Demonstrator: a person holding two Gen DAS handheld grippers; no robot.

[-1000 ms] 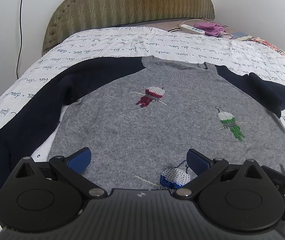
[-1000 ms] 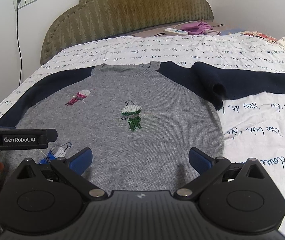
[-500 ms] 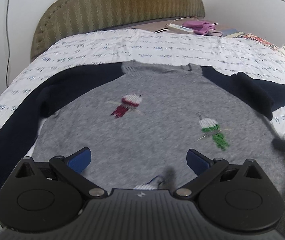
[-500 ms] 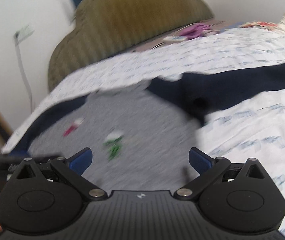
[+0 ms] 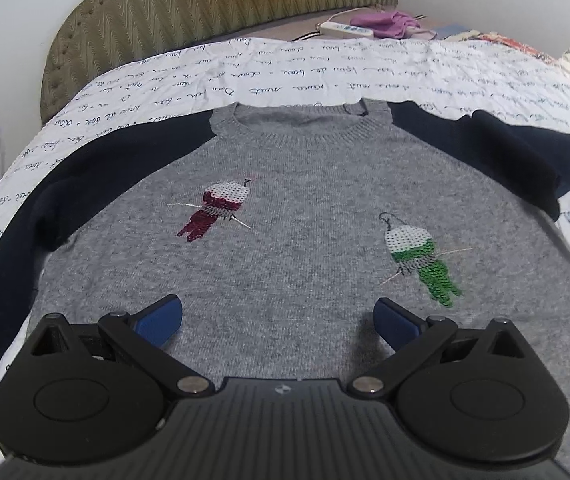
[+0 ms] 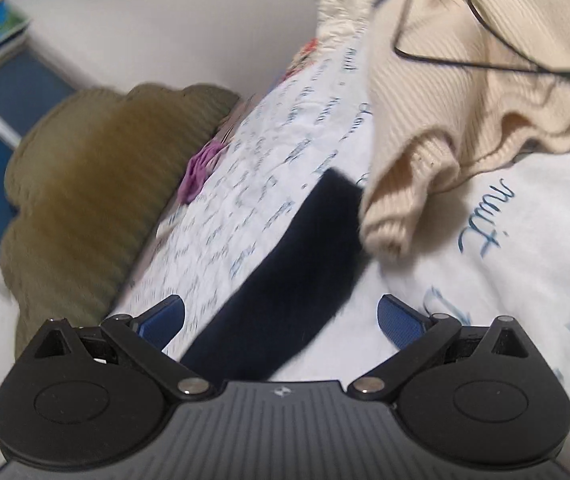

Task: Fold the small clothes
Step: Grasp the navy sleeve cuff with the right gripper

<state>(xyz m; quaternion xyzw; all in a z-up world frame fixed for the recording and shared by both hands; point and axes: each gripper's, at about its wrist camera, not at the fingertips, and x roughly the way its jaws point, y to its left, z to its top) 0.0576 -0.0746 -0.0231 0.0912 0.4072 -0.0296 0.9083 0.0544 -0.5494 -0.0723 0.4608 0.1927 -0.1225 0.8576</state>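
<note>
**Ana:** On the bed, in the left wrist view, what lies ahead of the claw?

**Ben:** A grey sweater [image 5: 285,248] with navy sleeves, spread flat and face up on the script-printed bedspread [image 5: 285,64]. Its collar sits at 12 o'clock. A red sequin bird [image 5: 215,210] is at about 11 o'clock from centre, a green sequin bird [image 5: 421,258] at 3 o'clock.

**Ana:** And the left gripper [image 5: 278,318]?

**Ben:** Jaws spread wide, holding nothing, poised over the sweater's lower body at 6 o'clock. Beyond the bedspread stands an olive headboard [image 5: 221,12], with a white power strip [image 5: 347,29] and a purple cloth [image 5: 385,22] at 1 o'clock.

**Ana:** Now the right wrist view?

**Ben:** It is tilted and partly blurred. The right gripper [image 6: 281,318] is also spread wide and empty. A navy sleeve [image 6: 297,280] runs between its blue fingertips [image 6: 163,318] up toward 12 o'clock, lying on the bedspread [image 6: 505,280].

**Ana:** Anything near the sleeve's end?

**Ben:** A cream ribbed garment [image 6: 465,100] at 1 o'clock, its cuff just beside the sleeve tip; whether they touch, I cannot tell. A thin black cable [image 6: 485,64] crosses it. The headboard [image 6: 97,184] is at 9 o'clock.
</note>
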